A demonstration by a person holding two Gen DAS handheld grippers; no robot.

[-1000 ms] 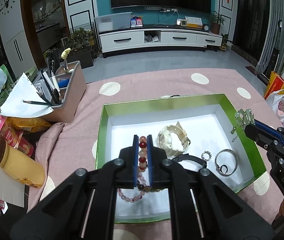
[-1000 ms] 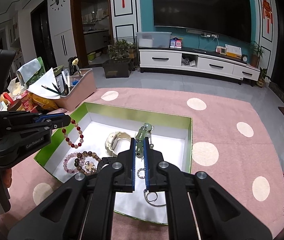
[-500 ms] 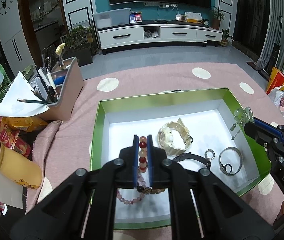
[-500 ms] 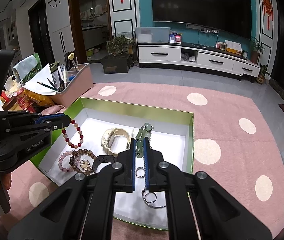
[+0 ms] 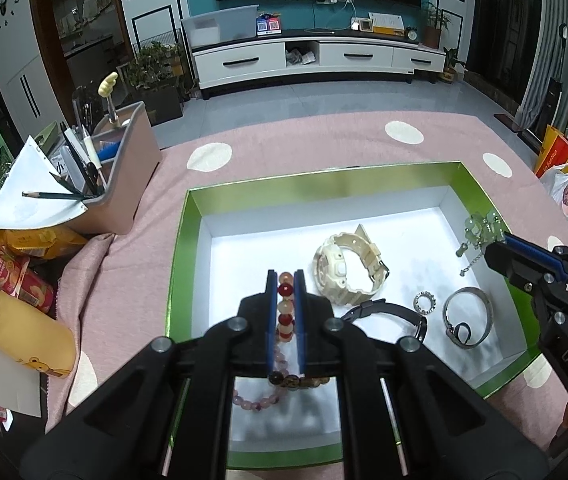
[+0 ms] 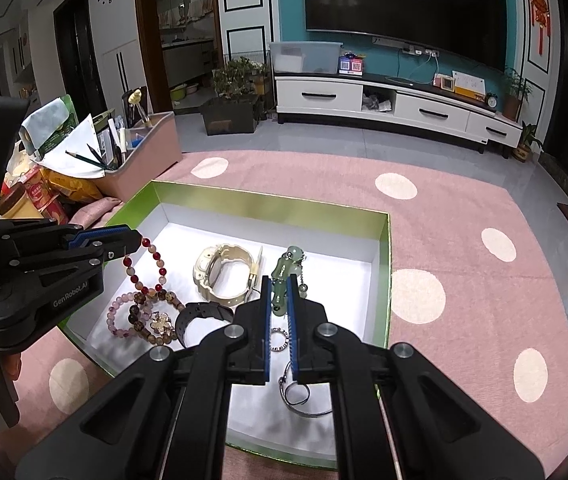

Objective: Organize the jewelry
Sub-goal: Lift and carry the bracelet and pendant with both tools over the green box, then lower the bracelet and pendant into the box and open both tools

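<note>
The left gripper [image 5: 285, 280] pinches a bracelet of red and pale round beads [image 5: 286, 308] between its blue-lined fingers, holding it above the left part of a shallow green-rimmed box with a white floor [image 5: 324, 184]. In the right wrist view the same bracelet [image 6: 151, 264] hangs as a loop from the left gripper [image 6: 133, 240], clear of the box floor.

The right gripper [image 6: 279, 284] is pressed onto a pale green jade-like pendant with a thin silver chain [image 6: 286, 272]; in the left wrist view that pendant [image 5: 482, 226] sits at the gripper's tip [image 5: 496, 246] over the right rim of the box.

On the box floor lie a cream plastic wristwatch [image 5: 348, 268], a black curved strap [image 5: 388, 312] just beside it, a small silver beaded ring [image 5: 424, 303], a silver bangle-style watch [image 5: 468, 322], and a heap of pink and brown beaded bracelets [image 6: 143, 316] near the left front corner.

The box rests on a pink cloth with white dots [image 6: 464, 208] covering the surface. To the left stand a pink desk organizer holding pencils and pens [image 5: 119, 176] and a yellow bottle with a brown cap [image 5: 15, 332] lying tilted among snack packets.
</note>
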